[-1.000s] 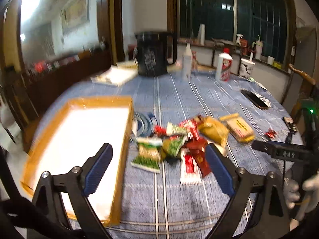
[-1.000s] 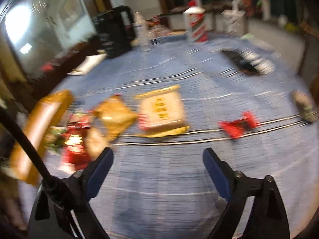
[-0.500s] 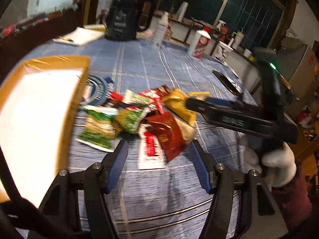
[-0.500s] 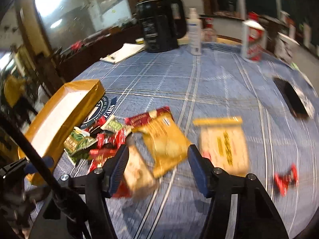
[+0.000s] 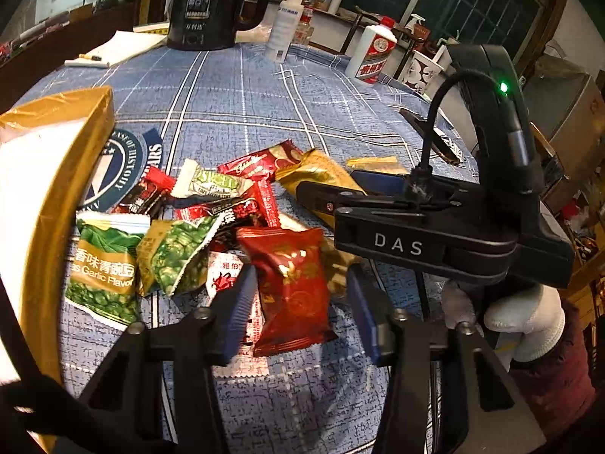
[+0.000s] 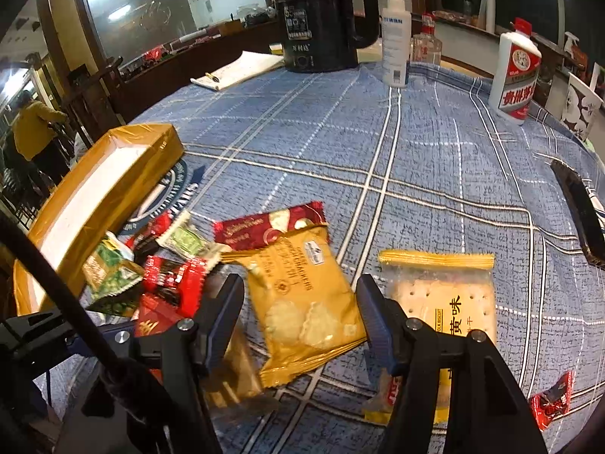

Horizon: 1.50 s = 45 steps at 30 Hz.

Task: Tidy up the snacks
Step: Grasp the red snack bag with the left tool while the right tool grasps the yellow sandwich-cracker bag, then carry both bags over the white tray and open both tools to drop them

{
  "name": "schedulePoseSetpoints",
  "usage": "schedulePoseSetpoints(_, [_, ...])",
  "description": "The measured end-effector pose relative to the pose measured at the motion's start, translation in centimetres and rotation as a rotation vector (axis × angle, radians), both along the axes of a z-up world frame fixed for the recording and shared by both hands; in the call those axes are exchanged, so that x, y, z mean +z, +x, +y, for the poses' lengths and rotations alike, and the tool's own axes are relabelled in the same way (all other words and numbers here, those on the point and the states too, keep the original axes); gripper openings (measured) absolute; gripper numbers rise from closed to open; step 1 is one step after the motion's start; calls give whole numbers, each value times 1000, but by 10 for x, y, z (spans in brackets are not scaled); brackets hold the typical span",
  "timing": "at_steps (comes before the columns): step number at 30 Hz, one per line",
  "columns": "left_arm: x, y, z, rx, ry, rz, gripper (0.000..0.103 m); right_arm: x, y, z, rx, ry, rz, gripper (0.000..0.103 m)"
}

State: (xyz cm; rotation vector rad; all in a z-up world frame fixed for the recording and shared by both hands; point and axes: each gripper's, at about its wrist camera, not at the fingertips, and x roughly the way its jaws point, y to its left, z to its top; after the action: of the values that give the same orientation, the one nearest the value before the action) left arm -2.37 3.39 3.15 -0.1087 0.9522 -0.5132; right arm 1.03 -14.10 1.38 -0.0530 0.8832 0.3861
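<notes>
A heap of snack packets lies on the blue checked tablecloth beside a gold box (image 5: 56,174) with a white inside. My left gripper (image 5: 300,314) straddles a dark red packet (image 5: 295,283) at the near edge of the heap. Its jaws are closing and its pads stand just clear of the packet's sides. My right gripper (image 6: 298,314) is shut on a golden snack packet (image 6: 302,302), whose edges meet both pads. In the left wrist view that gripper reaches in from the right over the same golden packet (image 5: 321,176), held by a white-gloved hand (image 5: 522,314).
Two green pea packets (image 5: 102,268) lie beside the box. A cracker packet (image 6: 442,302) and a small red candy (image 6: 552,403) lie to the right. A black kettle (image 6: 321,19), a white bottle (image 6: 395,38), a liquor bottle (image 6: 516,72), a notepad (image 6: 238,70) and a dark phone (image 6: 582,219) stand farther off.
Both grippers came down and in toward the heap and narrowed their jaws. The left now frames the dark red packet; the right swung left from the cracker packet onto the golden one.
</notes>
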Motion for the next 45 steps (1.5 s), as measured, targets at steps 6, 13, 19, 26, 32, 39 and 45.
schedulePoseSetpoints(6, [-3, 3, -12, 6, 78, -24, 47, -5, 2, -1, -5, 32, 14, 48])
schedulePoseSetpoints(13, [8, -7, -6, -4, 74, -83, 29, 5, -14, -7, -36, 91, 19, 45])
schedulePoseSetpoints(19, [42, -30, 38, 43, -38, -137, 28, 42, -42, -7, -71, 135, -56, 45])
schedulePoseSetpoints(26, [76, -61, 143, 224, -54, -228, 28, 73, -74, 42, 10, 164, -82, 45])
schedulePoseSetpoints(32, [65, -63, 225, 386, -5, -188, 28, 73, -89, 125, 158, 197, -28, 45])
schedulePoseSetpoints(39, [37, -52, 273, 475, 20, -129, 28, 60, -89, 209, 273, 198, 23, 45])
schedulePoseSetpoints(45, [23, -46, 290, 505, -2, -86, 29, 37, -85, 247, 299, 135, 60, 45])
